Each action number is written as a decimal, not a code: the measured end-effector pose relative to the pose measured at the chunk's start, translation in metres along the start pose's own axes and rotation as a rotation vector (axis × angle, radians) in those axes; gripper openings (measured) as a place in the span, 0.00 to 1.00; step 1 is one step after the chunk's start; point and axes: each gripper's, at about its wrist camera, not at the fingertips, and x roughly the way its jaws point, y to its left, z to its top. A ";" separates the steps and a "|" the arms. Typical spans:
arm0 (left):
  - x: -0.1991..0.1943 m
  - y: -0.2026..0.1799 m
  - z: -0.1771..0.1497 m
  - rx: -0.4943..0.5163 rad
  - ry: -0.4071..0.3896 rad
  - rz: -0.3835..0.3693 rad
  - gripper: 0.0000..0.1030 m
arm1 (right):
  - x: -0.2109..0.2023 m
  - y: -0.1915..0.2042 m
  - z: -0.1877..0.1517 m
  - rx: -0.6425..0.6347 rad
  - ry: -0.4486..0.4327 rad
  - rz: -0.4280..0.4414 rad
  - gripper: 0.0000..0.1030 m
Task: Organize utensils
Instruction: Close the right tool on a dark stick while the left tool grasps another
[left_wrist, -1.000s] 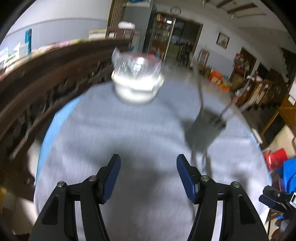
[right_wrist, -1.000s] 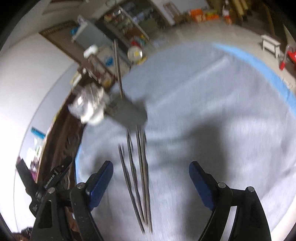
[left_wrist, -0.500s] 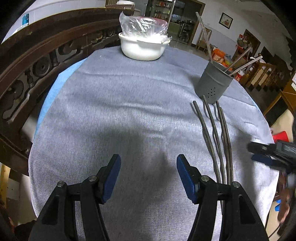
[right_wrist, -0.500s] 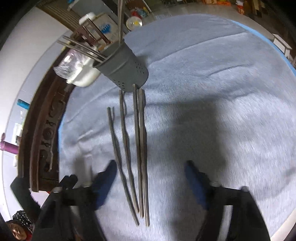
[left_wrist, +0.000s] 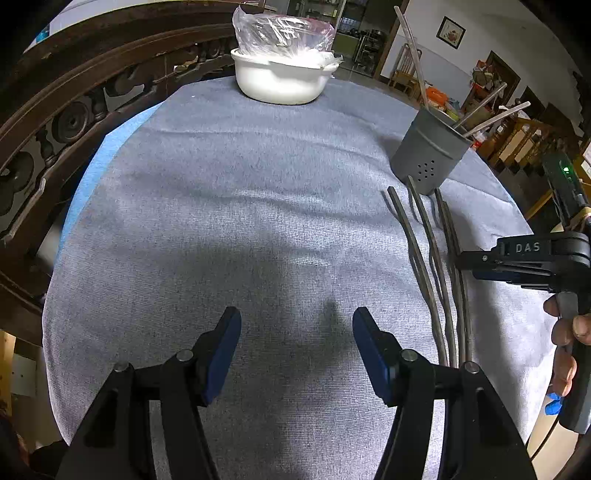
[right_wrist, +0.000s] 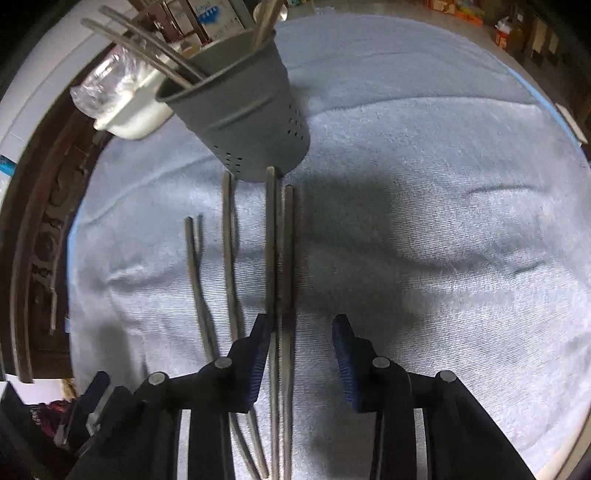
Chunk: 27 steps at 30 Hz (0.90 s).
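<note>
We are looking at a counter (left_wrist: 258, 229) that is wearing a grey-blue woven cloth (left_wrist: 229, 184), with a lighter blue layer (left_wrist: 92, 173) peeking out along its left edge. A white bowl (left_wrist: 280, 79), covered with crinkled clear plastic, is sitting on the cloth at the far side. To its right a grey perforated holder (left_wrist: 428, 151) is standing upright, with a few long sticks leaning out of it. Four long dark metal chopsticks (left_wrist: 428, 266) are lying side by side on the cloth, running from just beside the holder's base toward the near edge.
</note>
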 end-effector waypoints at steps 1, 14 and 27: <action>0.000 0.000 0.000 0.001 -0.001 0.001 0.62 | 0.000 -0.001 0.000 0.002 -0.001 0.001 0.31; 0.005 -0.012 0.014 -0.008 0.038 0.000 0.62 | 0.012 -0.002 0.009 -0.011 0.009 -0.030 0.23; 0.039 -0.062 0.061 -0.061 0.222 -0.011 0.62 | 0.011 -0.038 0.005 0.021 0.004 0.054 0.08</action>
